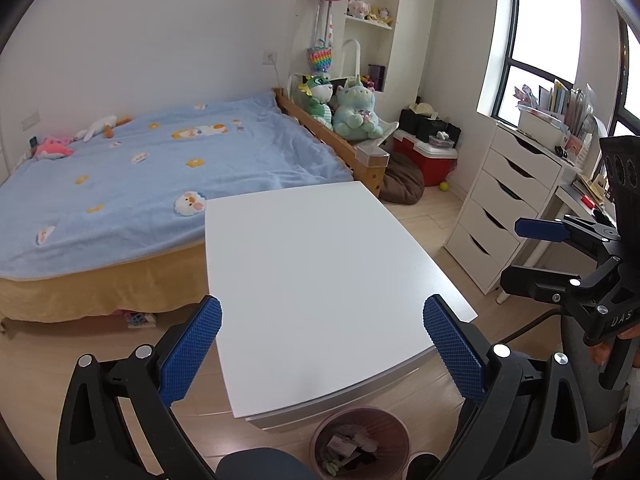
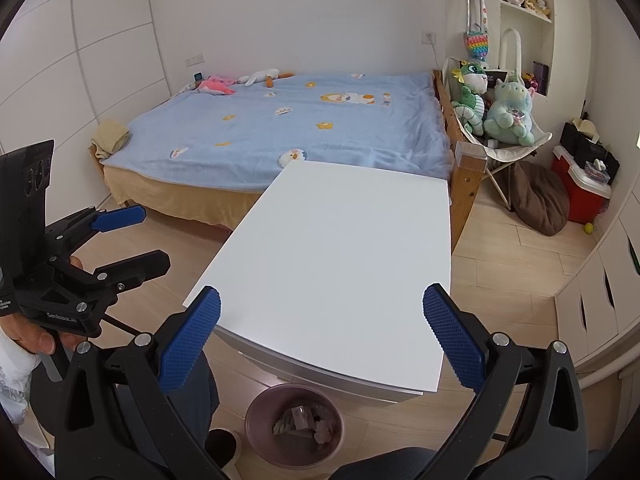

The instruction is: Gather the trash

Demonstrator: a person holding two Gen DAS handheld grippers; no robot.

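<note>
A pinkish-brown waste bin [image 1: 361, 442] stands on the floor below the near edge of a white table [image 1: 320, 272], with crumpled paper and wrappers [image 1: 348, 446] inside. It also shows in the right wrist view [image 2: 294, 426]. The white table [image 2: 340, 256] top is bare. My left gripper [image 1: 322, 350] is open and empty, above the table's near edge. My right gripper [image 2: 320, 344] is open and empty, also over the near edge. Each gripper shows in the other's view: the right one [image 1: 532, 252] at the right, the left one [image 2: 132, 236] at the left.
A bed with a blue blanket [image 1: 160, 168] lies behind the table. Plush toys [image 1: 352, 108] sit in a chair by the bed end. A red cooler [image 1: 424, 160], a brown cushion [image 1: 400, 180] and a white drawer unit [image 1: 500, 208] stand on the right.
</note>
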